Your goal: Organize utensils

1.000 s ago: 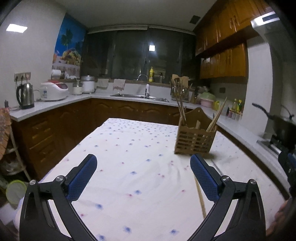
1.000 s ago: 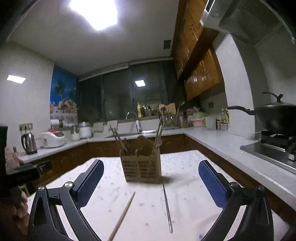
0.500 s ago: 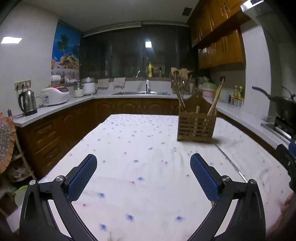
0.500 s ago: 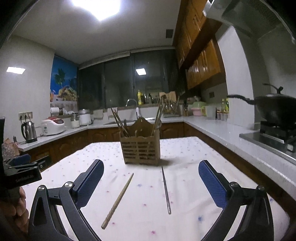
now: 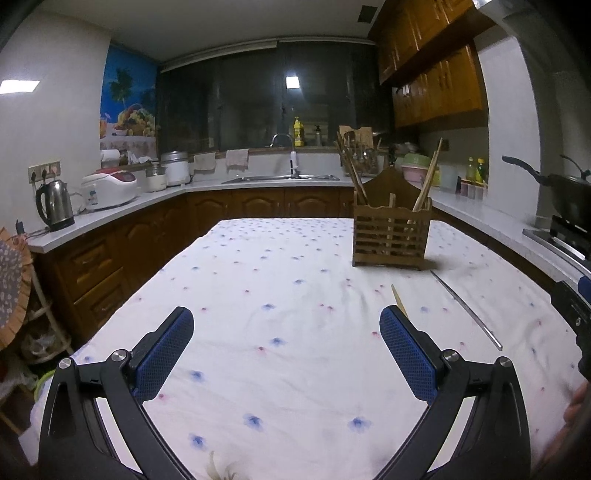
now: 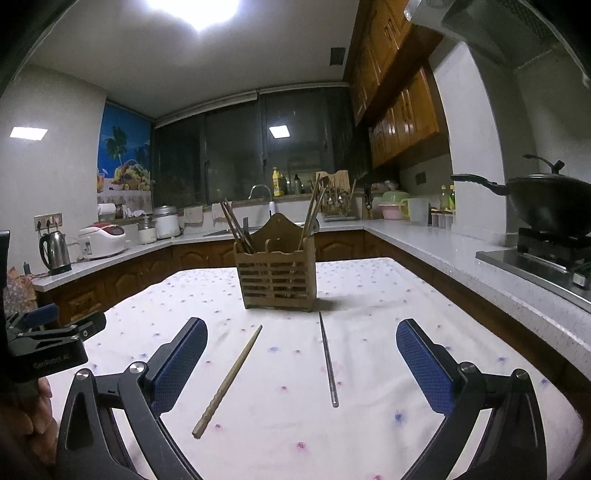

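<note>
Both views dipped lower, wooden chopstick (image 6: 229, 378), steel chopstick (image 6: 328, 360), slatted holder (image 6: 276, 272), both claws wide.

A slatted wooden utensil caddy (image 6: 276, 275) is standing far on the cloth-covered worktop (image 6: 369, 369); a wooden chopstick (image 6: 229, 380) is lying near-left, a metal chopstick (image 6: 328, 360) right of it.

The left gripper (image 6: 48, 343) body reads "GenRobot.AI".

Light source: ceiling panel (image 6: 199, 9) at 12 o'clock, blown out with glare.
Room: dim, dark windows (image 5: 258, 96) mirror a lamp.
Shadow: soft, right of utensil holder (image 6: 275, 275).
Edges: fisheye bending, black vignette corners.
Focus: mostly sharp.
</note>
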Demonstrator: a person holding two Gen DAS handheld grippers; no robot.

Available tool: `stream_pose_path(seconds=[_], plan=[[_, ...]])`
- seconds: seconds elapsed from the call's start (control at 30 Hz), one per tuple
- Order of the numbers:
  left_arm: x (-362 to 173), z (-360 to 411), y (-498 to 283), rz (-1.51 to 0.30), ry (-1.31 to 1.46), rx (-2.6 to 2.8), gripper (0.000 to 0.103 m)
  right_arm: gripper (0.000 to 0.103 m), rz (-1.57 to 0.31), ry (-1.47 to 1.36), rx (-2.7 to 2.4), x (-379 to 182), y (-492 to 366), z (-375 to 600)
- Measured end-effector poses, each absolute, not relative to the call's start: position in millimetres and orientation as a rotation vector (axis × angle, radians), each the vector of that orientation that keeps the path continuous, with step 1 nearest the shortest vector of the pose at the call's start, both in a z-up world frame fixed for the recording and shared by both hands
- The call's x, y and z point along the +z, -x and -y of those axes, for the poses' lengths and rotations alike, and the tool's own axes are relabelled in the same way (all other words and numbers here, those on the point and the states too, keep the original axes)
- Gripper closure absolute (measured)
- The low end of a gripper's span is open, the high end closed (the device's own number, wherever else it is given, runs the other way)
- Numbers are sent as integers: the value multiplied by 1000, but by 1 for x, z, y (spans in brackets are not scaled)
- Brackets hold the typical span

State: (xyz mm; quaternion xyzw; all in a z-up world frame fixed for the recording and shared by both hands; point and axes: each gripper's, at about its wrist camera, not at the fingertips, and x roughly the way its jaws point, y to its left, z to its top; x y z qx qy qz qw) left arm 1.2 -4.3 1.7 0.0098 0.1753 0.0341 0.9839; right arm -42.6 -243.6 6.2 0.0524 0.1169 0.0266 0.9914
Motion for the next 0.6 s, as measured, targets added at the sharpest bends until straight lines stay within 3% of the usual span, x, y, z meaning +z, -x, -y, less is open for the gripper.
stream_pose_path(seconds=[0.6], plan=[[-2,7,0,-350,-24,66,0,0,-229,-108,59,5,42,243]])
